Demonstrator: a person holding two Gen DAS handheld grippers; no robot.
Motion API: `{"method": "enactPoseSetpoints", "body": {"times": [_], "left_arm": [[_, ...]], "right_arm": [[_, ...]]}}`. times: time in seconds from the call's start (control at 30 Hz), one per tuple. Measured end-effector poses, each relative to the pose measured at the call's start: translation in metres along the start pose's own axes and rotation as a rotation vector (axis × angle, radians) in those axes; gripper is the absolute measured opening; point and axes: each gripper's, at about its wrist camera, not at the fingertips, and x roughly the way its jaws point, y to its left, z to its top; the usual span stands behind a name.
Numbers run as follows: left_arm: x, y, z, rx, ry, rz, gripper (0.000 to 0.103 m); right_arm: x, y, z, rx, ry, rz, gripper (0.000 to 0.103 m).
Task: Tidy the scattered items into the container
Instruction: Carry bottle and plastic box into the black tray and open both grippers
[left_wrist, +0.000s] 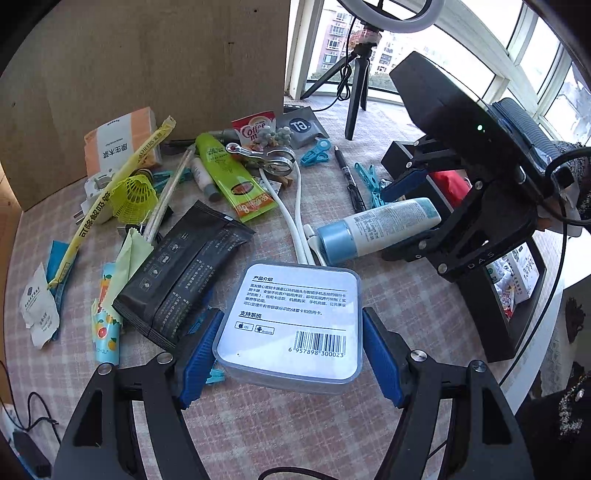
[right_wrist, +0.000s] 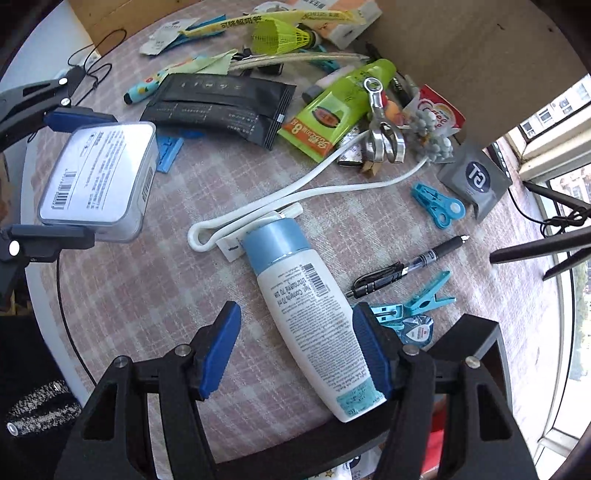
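Lotion bottle beside blue clothespins

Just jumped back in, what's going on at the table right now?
A person is tidying a cluttered table with two grippers. The left hand-held gripper is closed on a clear plastic box with a barcode label, which looks lifted off the checked tablecloth. The right hand-held gripper stands open around a white lotion bottle with a blue cap, which lies on the cloth. The black container sits at the table's edge, with some items already inside.
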Motion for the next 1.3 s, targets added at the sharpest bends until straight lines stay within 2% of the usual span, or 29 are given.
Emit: {"method": "enactPoseSetpoints", "body": {"times": [0.17,0.37,0.53,0.7,0.97,1.13,1.2,1.3], "left_arm": [[-0.001,0.002,-0.003,-0.035,0.005,0.006,0.071],[-0.001,0.004,-0.005,-0.068,0.009,0.020,0.071],[0.001,0.004,-0.006,-0.079,0.014,0.025,0.071],[0.000,-0.003,-0.002,-0.067,0.008,0.021,0.071],[0.001,-0.025,0.011,-0.022,-0.009,0.002,0.071],[-0.002,-0.055,0.024,0.034,-0.026,-0.026,0.071],[-0.002,-0.069,0.032,0.055,-0.035,-0.044,0.071],[0.001,-0.096,0.045,0.095,-0.046,-0.069,0.071]], "right_arm": [[0.020,-0.001,0.002,-0.085,0.053,-0.012,0.063],[0.033,-0.016,0.006,-0.069,0.067,0.034,0.062],[0.035,-0.016,0.002,-0.049,0.061,0.030,0.050],[0.023,-0.022,-0.008,0.046,0.020,0.036,0.046],[-0.015,-0.040,-0.039,0.210,-0.078,0.011,0.046],[-0.036,-0.069,-0.070,0.343,-0.119,-0.003,0.046],[-0.045,-0.069,-0.079,0.407,-0.135,-0.025,0.046],[-0.055,-0.081,-0.108,0.500,-0.163,-0.052,0.046]]}}
